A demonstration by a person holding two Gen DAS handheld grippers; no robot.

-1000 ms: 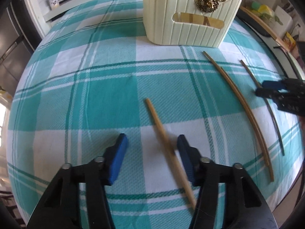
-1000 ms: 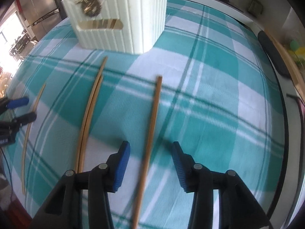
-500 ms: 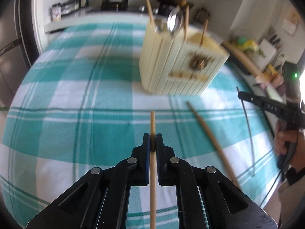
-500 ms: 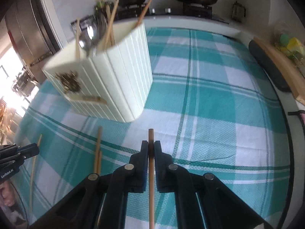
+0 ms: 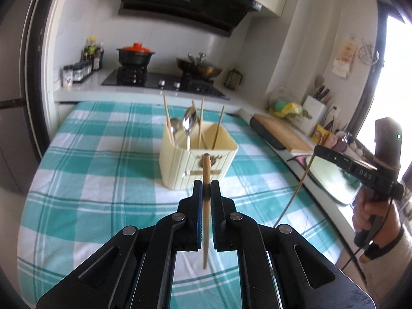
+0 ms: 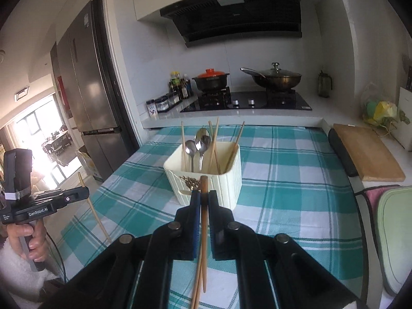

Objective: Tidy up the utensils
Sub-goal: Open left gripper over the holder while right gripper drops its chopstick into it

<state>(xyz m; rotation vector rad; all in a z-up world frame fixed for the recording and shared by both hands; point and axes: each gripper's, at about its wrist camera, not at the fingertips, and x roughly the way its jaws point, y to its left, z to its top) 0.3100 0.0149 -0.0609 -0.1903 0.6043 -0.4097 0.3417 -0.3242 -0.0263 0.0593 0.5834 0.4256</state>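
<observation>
two wooden chopsticks, one pinched in each of your grippers — both lifted clear of the checked tablecloth (image 5: 103,159).
your left gripper (image 5: 206,188) clamps a pale chopstick (image 5: 206,170); your right gripper (image 6: 203,197) clamps a darker-tipped chopstick (image 6: 204,185) — cream utensil holder (image 6: 226,182) just ahead.

Daylight fills both views — it pours in from a window (image 5: 396,82) at the right edge of the left-wrist view and from a bright doorway (image 6: 38,139) at the far left of the right-wrist view, both blown out to white glare. The checked tablecloth (image 5: 103,180) is evenly lit with only soft shadows. Fisheye distortion bends straight lines near the dark, vignetted corners — the centre stays fairly sharp.
</observation>
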